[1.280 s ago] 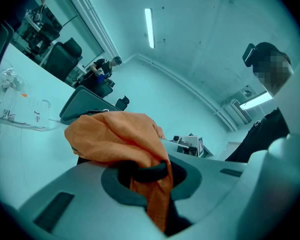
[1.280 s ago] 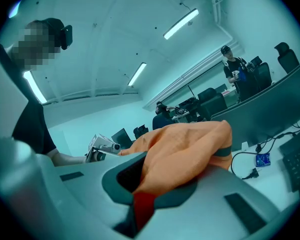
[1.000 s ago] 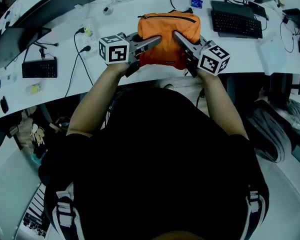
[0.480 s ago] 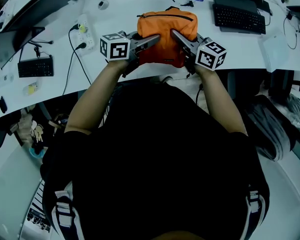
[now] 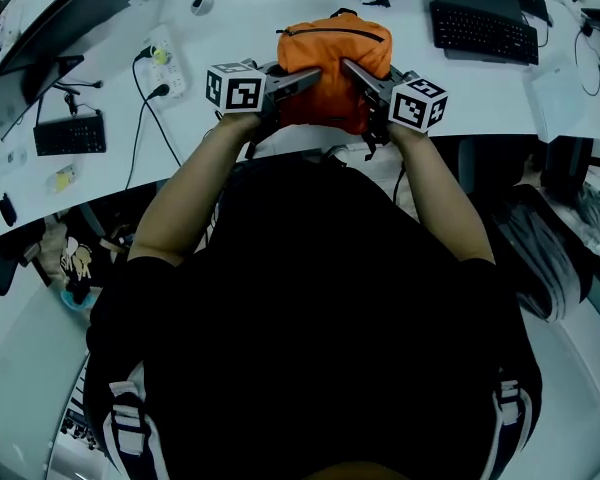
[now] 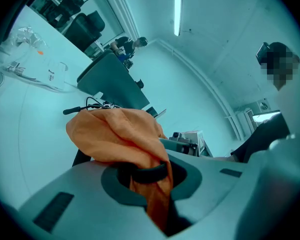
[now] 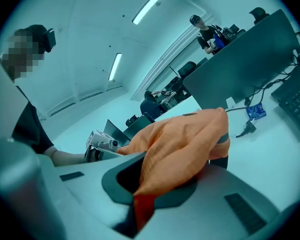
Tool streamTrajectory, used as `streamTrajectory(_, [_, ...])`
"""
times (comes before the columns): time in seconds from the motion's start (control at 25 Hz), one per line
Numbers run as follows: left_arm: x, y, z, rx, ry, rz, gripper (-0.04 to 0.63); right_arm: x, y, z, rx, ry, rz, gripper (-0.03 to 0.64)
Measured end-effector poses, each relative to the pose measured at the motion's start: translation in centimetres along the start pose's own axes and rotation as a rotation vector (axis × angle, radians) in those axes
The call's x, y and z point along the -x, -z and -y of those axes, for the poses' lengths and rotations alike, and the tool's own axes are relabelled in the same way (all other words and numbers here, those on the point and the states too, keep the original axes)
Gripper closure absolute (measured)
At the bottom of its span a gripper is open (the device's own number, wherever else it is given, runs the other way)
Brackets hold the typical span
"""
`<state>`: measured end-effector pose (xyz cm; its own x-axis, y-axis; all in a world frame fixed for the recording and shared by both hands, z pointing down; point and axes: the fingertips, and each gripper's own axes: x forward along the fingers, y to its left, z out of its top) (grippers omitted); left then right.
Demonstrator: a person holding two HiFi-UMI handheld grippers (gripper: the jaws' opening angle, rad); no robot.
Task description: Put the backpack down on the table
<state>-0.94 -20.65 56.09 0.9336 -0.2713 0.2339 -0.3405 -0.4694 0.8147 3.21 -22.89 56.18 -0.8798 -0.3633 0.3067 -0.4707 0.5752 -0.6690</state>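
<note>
An orange backpack [image 5: 333, 66] with a black zip hangs over the near edge of the white table [image 5: 230, 68]. My left gripper [image 5: 315, 76] is shut on a fold of its fabric on the left side. My right gripper [image 5: 348, 68] is shut on the fabric on the right side. In the left gripper view the orange backpack [image 6: 122, 136] bunches up between the grey jaws and runs down through them. The right gripper view has the backpack [image 7: 185, 146] pinched the same way, with its bulk ahead of the jaws.
A black keyboard [image 5: 483, 30] lies at the table's back right and a small keyboard [image 5: 70, 133] at the left. A power strip [image 5: 164, 60] with cables sits left of the backpack. A dark monitor [image 5: 70, 18] stands at the far left. A chair [image 5: 570, 168] is at the right.
Both grippers and the backpack have sunk toward the table, shifting a little up the head view. Both grips have stayed shut on the fabric.
</note>
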Motion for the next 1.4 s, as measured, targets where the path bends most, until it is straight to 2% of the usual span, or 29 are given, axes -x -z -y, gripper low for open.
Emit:
streamTrajectory(0.48, [-1.5,1.6,-4.2,0.066,0.012,-0.076,0.523,-1.8,2.5,3.8,-0.096,0.026,-0.041,0.583])
streamTrajectory(1.08, [-2.7,3.3,-8.6,0.155,-0.016,-0.078,0.523,-3.8,4.8,7.4,-0.123,0.072,-0.079,0.583])
streamTrajectory(1.4, [-3.5,3.9,-10.8,0.216,-0.019,-0.089,0.523,-4.6,5.7,9.5,-0.128,0.139,-0.122,0.583])
